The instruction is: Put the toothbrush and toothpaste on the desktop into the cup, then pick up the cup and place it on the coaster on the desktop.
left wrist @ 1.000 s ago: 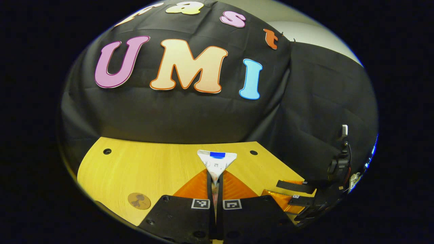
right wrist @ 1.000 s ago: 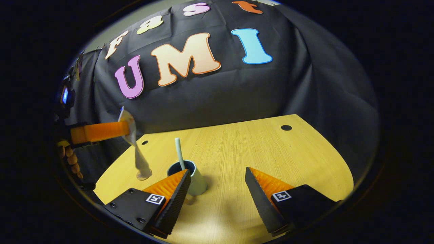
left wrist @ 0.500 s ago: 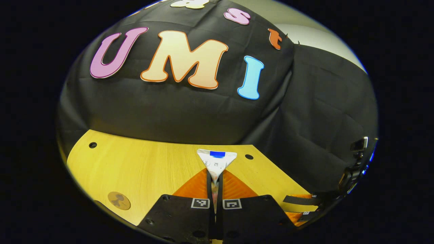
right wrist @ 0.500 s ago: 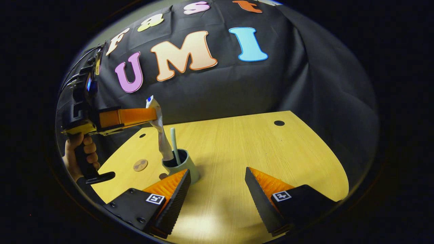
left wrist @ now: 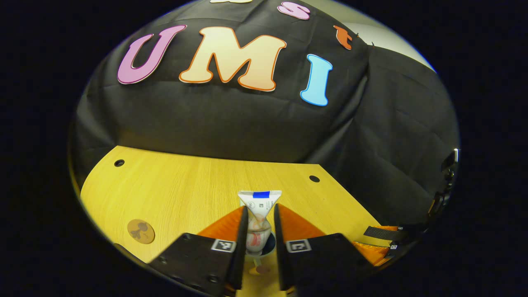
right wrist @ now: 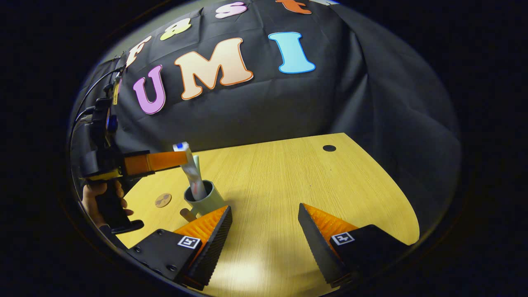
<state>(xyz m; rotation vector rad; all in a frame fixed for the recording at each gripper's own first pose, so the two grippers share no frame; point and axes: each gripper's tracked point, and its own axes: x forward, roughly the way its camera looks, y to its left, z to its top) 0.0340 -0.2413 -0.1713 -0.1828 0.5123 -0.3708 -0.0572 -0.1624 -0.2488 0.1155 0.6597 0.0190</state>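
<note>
The left hand-held gripper [left wrist: 259, 214] is hovering over the tabletop [left wrist: 185, 189] with its fingers parted a little, a narrow gap showing on each side of the toothpaste [left wrist: 258, 218] standing between them — they are no longer pinching it. The tube is standing nearly upright, crimped end up, its lower end down inside the cup [right wrist: 205, 198] directly below the fingers. In the right gripper view the toothbrush [right wrist: 196, 161] is sticking up out of the same cup, just beside the tube, and a person's hand [right wrist: 99, 198] is gripping the handle of the left hand-held gripper [right wrist: 181, 156].

The coaster [left wrist: 140, 231] is lying flat on the tabletop, well to the left of the left hand-held gripper's fingers and apart from the cup. A small round brown mark is showing on the wood just beside the cup's base.

The right hand-held gripper [right wrist: 264, 227] is being held wide open and empty — its left finger [right wrist: 212, 231] is near the cup, and whether it is touching cannot be told.
</note>
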